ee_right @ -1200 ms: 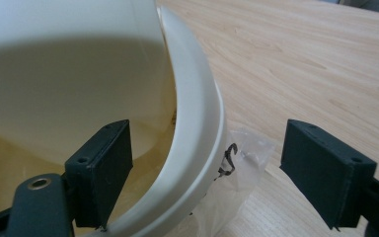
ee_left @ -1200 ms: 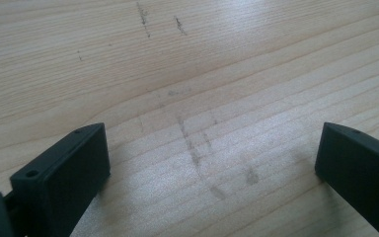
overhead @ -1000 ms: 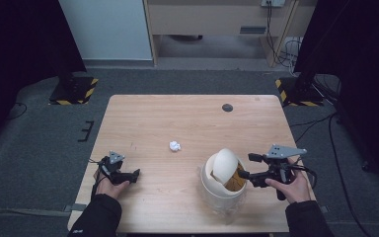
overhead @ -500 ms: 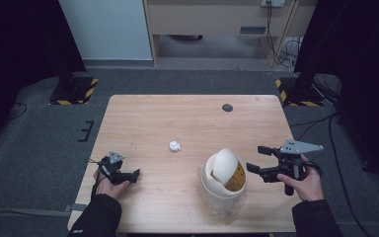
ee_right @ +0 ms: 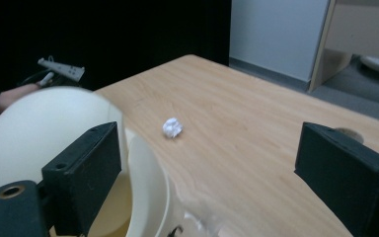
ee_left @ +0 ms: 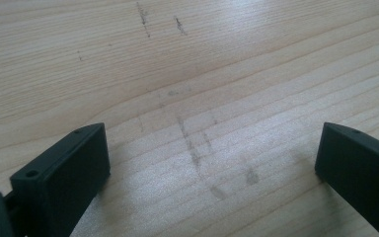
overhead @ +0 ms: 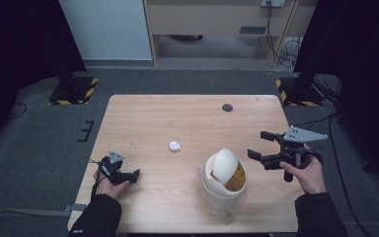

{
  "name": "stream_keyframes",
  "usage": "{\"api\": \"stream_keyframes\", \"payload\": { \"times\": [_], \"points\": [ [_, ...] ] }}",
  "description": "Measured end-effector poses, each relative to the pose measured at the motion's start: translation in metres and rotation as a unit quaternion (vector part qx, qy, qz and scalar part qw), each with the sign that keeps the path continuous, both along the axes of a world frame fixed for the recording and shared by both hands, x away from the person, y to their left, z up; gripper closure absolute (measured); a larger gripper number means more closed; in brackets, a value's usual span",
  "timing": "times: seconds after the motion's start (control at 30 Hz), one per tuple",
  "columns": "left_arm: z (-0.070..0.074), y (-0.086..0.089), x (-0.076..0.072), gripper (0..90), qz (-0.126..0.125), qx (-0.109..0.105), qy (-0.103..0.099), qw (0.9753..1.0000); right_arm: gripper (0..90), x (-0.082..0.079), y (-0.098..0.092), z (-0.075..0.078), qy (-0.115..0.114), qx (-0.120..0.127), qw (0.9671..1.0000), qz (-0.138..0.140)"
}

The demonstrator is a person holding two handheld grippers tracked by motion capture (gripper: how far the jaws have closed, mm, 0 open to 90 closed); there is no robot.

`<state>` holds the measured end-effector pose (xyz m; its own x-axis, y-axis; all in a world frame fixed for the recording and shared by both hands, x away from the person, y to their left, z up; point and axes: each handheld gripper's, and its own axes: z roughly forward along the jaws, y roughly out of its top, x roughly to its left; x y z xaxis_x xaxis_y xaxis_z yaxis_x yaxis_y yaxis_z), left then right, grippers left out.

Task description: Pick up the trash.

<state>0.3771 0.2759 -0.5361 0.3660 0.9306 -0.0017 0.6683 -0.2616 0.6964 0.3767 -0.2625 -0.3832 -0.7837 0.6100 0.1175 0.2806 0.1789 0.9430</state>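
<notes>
Bin (overhead: 224, 180), cream, with a swing lid tipped up, stands on the near right part of the table (overhead: 187, 118); clear plastic lies around its base. Right gripper (overhead: 262, 147) hangs just right of the bin, apart from it, jaws spread wide and empty. In the right gripper view the bin's lid (ee_right: 39, 133) sits behind the left jaw, and a crumpled paper ball (ee_right: 172, 127) lies on the wood between the jaws, farther off. Left gripper (overhead: 134, 174) rests low at the near left edge, jaws wide apart, nothing between them; its own view shows bare wood with faint grey scuff marks (ee_left: 197, 153).

Surface: light wood-grain tabletop, a dark round grommet (overhead: 227, 107) near the far edge. Paper ball (overhead: 175, 145) lies near the table's middle, well apart from both grippers. Floor: grey carpet. Two stand bases with yellow-black hazard tape (overhead: 74, 89) flank the far corners. Pale wall panel and a wooden cabinet behind; cables hang at the far right.

No readable writing seen.

Right hand (overhead: 303, 170) grips its handle from below, forearm in a dark sleeve. Left hand (overhead: 109, 185) lies on the table, sleeve dark.
</notes>
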Motion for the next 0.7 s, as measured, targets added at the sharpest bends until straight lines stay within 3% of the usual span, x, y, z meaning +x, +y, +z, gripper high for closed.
{"api": "stream_keyframes", "payload": {
  "times": [0.2, 0.4, 0.7],
  "points": [
    [0.0, 0.0, 0.0, 0.0, 0.0, 0.0, 0.0, 1.0, 10.5, 0.02, 0.011, 0.011, -0.018, 0.001, 0.9998, 0.005],
    [0.0, 0.0, 0.0, 0.0, 0.0, 0.0, 0.0, 1.0, 12.3, 0.036, 0.018, 0.016, -0.013, -0.001, 0.9999, 0.004],
    [0.0, 0.0, 0.0, 0.0, 0.0, 0.0, 0.0, 1.0, 14.7, 0.071, 0.04, 0.023, -0.019, -0.022, 0.9993, 0.023]
  ]
}}
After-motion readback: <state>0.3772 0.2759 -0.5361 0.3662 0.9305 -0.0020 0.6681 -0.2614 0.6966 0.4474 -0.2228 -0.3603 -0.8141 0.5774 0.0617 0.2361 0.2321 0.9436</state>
